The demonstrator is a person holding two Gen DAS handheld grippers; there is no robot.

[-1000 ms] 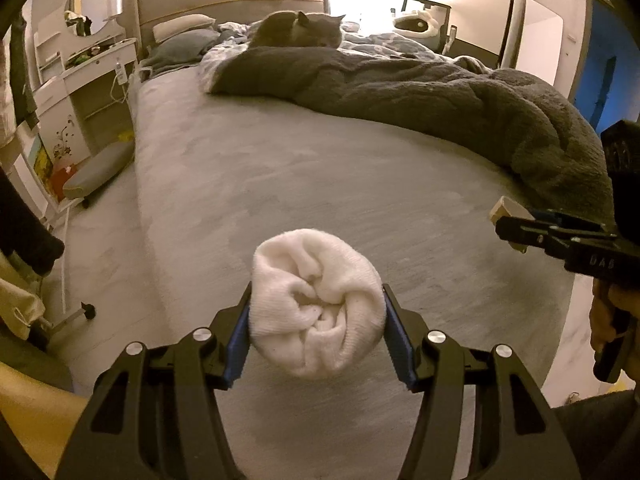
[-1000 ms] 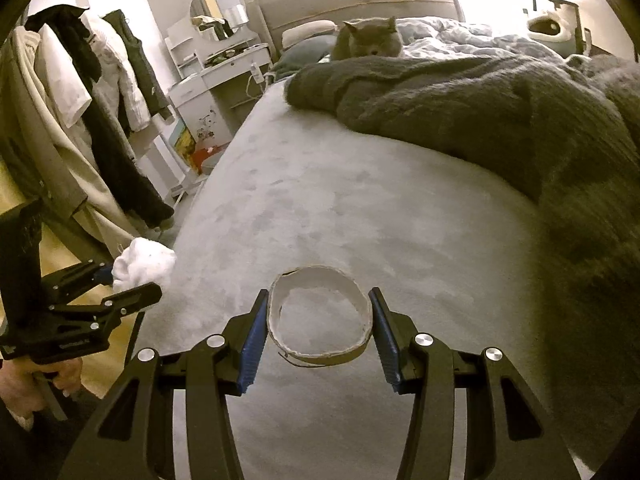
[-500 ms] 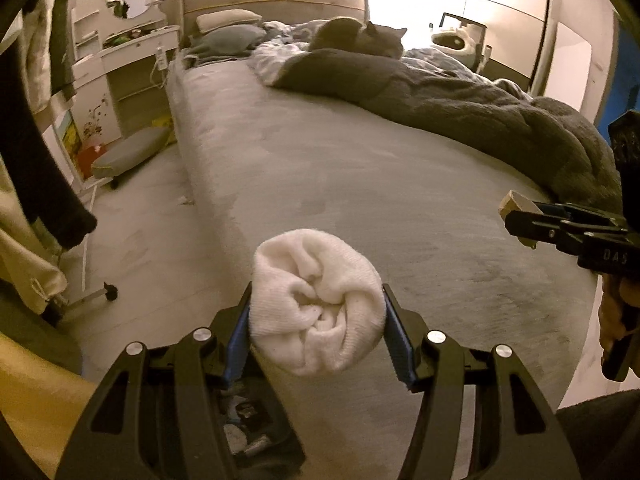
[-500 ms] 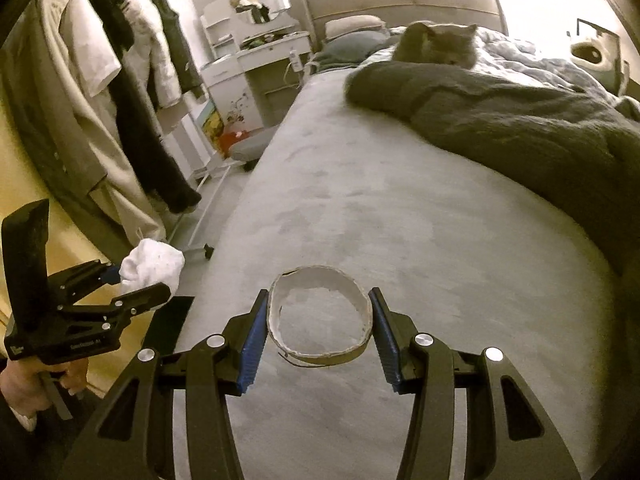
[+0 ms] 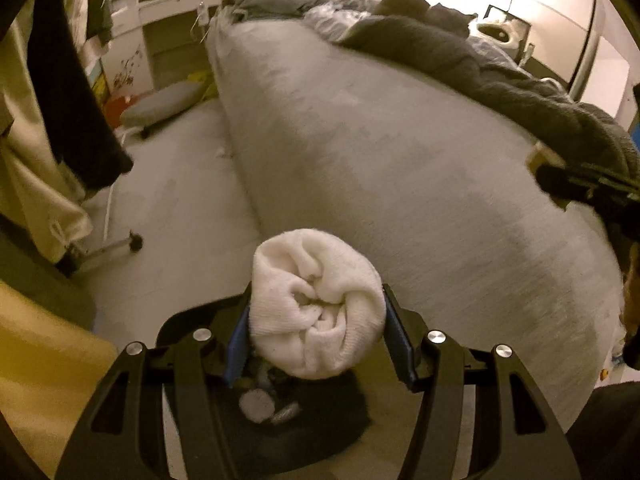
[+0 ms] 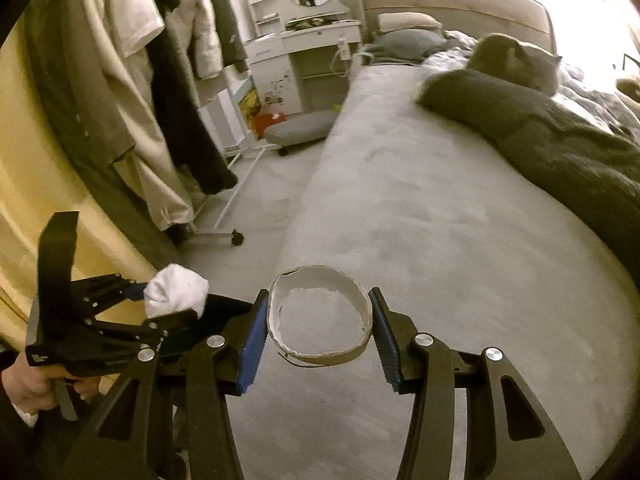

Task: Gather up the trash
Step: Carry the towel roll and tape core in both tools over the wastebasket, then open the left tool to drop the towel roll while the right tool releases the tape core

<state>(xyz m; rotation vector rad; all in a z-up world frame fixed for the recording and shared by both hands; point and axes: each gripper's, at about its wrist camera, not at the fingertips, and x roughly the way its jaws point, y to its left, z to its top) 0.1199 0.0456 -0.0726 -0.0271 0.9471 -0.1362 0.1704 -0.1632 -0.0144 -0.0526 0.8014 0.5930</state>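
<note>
Left gripper [image 5: 316,316] is squeezing a soft white wad [image 5: 316,304] — light, compressible. Right gripper [image 6: 318,320] is pinching a cardboard ring [image 6: 320,316] at lower centre across its width — thin and probably easy to crush.

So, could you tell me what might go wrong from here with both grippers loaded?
The cardboard ring is pinched only at its thin edges by the right gripper, so it could buckle or slip. The white wad bulges past the left gripper and hides part of the bin, so a drop could miss.

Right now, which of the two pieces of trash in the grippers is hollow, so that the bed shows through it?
The cardboard ring in the right gripper. The left gripper holds a solid white balled cloth.
</note>
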